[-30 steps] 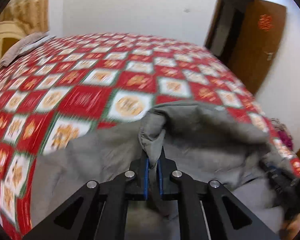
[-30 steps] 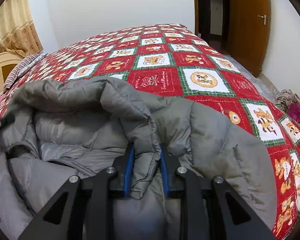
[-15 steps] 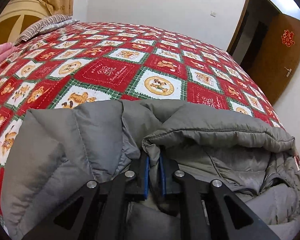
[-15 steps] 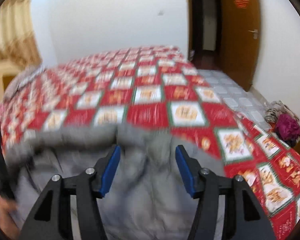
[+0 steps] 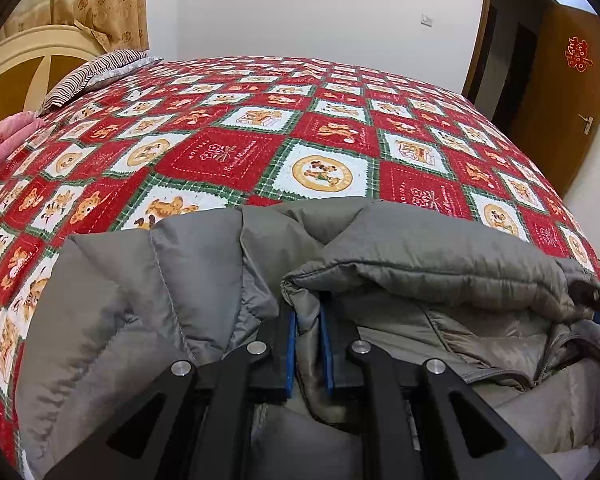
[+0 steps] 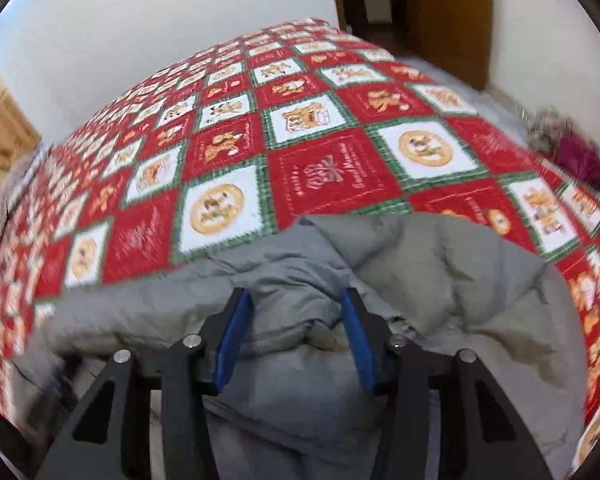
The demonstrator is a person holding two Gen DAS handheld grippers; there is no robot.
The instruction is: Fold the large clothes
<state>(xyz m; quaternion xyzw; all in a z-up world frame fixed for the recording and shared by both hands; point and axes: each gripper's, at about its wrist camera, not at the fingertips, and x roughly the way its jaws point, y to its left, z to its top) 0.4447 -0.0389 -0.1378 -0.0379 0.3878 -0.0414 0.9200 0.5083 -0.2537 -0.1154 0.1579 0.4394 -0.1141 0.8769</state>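
- The grey padded jacket (image 5: 420, 256) lies on the bed, at the near edge of the red, white and green patchwork quilt (image 5: 220, 156); the rest of the quilt beyond it is bare.
- The jacket is partly folded: a quilted outer panel lies flat toward the near left corner of the bed, and a thick rolled edge crosses the middle with the smooth lining exposed below it.
- In the right wrist view the jacket (image 6: 440, 264) is bunched into a ridge with creased folds on either side; this view is motion-blurred.
- The left gripper (image 5: 308, 344) is clenched on a fold of the jacket edge; the blue pads of its fingers (image 5: 290, 350) press the fabric from both sides, and the fold stands up above them.
- The right gripper (image 6: 296, 336) is released. Its jaws have just been closing from a wider gap, with a hump of jacket fabric between them, but the blue fingers (image 6: 232, 340) stand clear of the cloth on both sides.
- A striped pillow (image 5: 96, 74) lies at the far left corner of the bed, next to a cream headboard (image 5: 32, 60).
- A pink fabric item (image 5: 4, 140) rests at the left edge of the bed.
- A brown door (image 5: 560, 92) stands beyond the far right corner.
- A small heap of clothing (image 6: 568, 148) lies on the floor off the right edge.
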